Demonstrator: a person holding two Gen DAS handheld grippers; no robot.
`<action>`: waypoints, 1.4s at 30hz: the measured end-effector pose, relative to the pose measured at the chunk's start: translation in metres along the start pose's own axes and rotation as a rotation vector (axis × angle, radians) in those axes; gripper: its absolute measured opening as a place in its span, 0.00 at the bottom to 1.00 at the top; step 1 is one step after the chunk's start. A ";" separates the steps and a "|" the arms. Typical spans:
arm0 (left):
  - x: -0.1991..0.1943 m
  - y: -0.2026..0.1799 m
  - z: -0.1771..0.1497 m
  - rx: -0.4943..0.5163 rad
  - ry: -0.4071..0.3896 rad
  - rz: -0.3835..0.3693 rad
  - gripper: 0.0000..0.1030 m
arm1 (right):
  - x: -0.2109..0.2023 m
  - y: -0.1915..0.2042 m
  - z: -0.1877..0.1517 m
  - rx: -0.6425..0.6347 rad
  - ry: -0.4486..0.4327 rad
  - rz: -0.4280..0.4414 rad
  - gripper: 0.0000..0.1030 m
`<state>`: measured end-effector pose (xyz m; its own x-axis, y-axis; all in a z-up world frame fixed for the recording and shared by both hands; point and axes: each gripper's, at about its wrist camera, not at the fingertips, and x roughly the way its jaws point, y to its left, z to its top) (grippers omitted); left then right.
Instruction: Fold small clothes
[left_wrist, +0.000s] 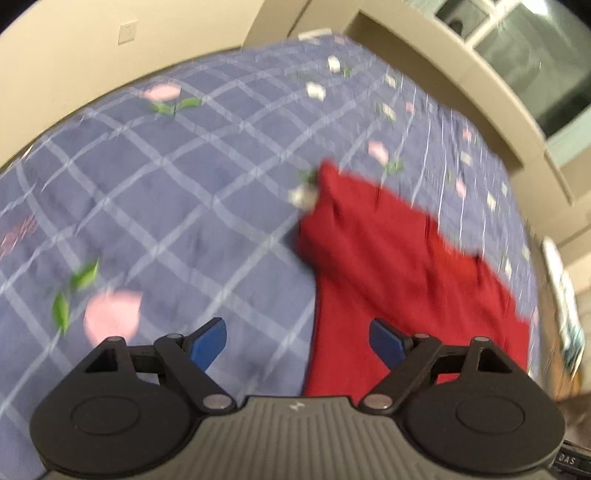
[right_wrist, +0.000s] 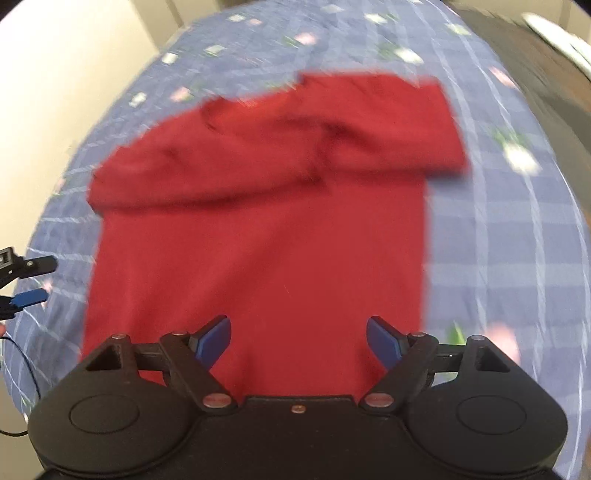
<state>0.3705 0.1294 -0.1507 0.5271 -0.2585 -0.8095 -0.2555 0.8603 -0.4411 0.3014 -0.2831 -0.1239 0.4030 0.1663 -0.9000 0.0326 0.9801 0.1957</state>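
A small red T-shirt (right_wrist: 258, 229) lies spread flat on a blue checked bedspread (right_wrist: 509, 240), sleeves toward the far side. My right gripper (right_wrist: 298, 341) is open and empty, hovering over the shirt's near hem. My left gripper (left_wrist: 297, 343) is open and empty, above the bedspread at the shirt's left edge; the shirt (left_wrist: 406, 280) fills the right of its view. The left gripper's fingers also show at the left edge of the right wrist view (right_wrist: 31, 297). Both views are motion-blurred.
The bedspread (left_wrist: 166, 192) has pink flower and green leaf prints. A beige wall (left_wrist: 74, 48) stands behind the bed, and a window ledge (left_wrist: 480, 74) runs along its right. A dark floor or furniture edge (right_wrist: 535, 74) lies past the bed's right side.
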 end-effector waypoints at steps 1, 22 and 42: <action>0.004 0.002 0.012 -0.008 -0.018 -0.017 0.84 | 0.009 0.012 0.021 -0.025 -0.018 0.023 0.79; 0.089 0.015 0.068 0.081 0.108 -0.179 0.07 | 0.204 0.244 0.216 -0.472 0.126 0.351 0.37; 0.053 0.034 0.048 -0.026 0.093 -0.062 0.68 | 0.158 0.187 0.202 -0.302 0.002 0.250 0.56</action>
<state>0.4289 0.1662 -0.1901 0.4652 -0.3518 -0.8123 -0.2463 0.8299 -0.5005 0.5556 -0.0955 -0.1509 0.3627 0.4038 -0.8399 -0.3374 0.8970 0.2855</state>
